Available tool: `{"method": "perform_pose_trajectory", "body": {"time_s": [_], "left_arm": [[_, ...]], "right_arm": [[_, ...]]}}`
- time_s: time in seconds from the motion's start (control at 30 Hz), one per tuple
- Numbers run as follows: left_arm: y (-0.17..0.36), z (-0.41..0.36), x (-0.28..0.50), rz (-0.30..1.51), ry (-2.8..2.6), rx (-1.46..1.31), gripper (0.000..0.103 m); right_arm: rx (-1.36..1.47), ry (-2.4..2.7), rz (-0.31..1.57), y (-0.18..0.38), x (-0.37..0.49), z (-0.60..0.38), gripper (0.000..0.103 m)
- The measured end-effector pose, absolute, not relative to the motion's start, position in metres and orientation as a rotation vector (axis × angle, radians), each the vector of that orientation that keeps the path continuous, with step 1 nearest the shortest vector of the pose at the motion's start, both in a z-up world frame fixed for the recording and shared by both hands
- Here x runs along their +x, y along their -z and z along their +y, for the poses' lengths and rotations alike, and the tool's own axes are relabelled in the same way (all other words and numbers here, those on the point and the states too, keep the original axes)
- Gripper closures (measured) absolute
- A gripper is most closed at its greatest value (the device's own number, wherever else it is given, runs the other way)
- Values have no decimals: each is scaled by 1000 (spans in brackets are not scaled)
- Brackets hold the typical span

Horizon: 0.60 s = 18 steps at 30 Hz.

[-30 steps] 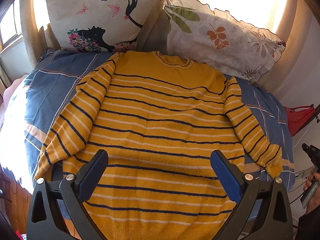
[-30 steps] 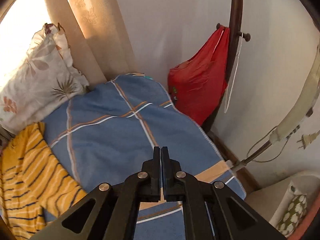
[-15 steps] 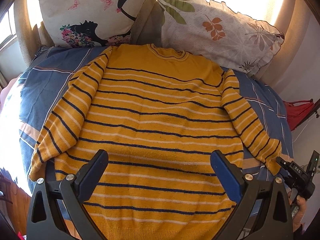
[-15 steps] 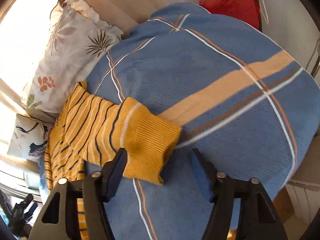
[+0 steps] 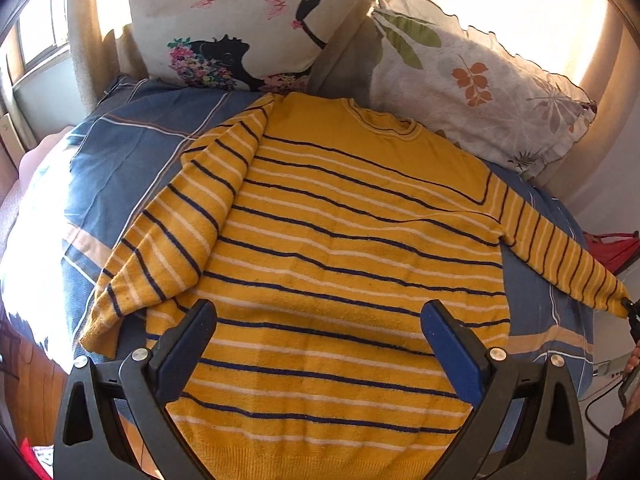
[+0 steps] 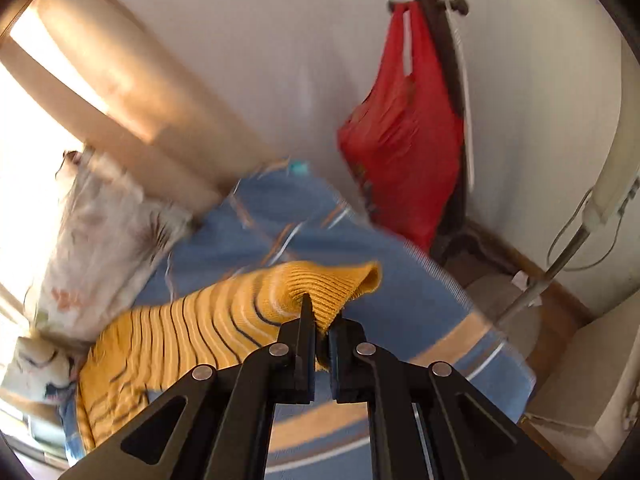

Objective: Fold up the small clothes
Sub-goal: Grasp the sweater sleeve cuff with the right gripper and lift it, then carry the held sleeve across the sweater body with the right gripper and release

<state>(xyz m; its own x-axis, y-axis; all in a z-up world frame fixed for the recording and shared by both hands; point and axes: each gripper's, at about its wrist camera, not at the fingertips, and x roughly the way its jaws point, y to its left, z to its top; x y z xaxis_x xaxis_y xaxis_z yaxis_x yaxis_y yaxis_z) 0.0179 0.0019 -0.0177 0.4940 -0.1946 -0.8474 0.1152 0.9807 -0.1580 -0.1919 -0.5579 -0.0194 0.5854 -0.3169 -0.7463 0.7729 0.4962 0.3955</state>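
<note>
The sweater (image 5: 352, 240) is soft, fuzzy yellow knit with thin dark and white stripes. It lies flat on a blue checked blanket (image 5: 120, 168), below two printed pillows (image 5: 248, 28). The right gripper (image 6: 320, 320) is pinched tight on the ribbed cuff (image 6: 340, 284), lifting that sleeve. The left gripper (image 5: 320, 336) hangs wide open over the hem, holding nothing.

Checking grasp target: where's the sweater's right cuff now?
Ribbed yellow cuff is pinched in the right gripper, above the blue plaid bedspread, left of the red plastic bag.
</note>
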Motion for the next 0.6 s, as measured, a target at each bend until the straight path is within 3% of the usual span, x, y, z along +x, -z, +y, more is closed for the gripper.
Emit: {"method": "perform_pose_trajectory", "body": {"time_s": [0.27, 0.6], "left_arm": [[25, 33, 21, 1048, 146, -124, 1], [29, 108, 52, 1030, 148, -171, 1]], "right_arm": [[676, 611, 727, -3, -116, -521, 98], [567, 119, 858, 0, 69, -315, 98]]}}
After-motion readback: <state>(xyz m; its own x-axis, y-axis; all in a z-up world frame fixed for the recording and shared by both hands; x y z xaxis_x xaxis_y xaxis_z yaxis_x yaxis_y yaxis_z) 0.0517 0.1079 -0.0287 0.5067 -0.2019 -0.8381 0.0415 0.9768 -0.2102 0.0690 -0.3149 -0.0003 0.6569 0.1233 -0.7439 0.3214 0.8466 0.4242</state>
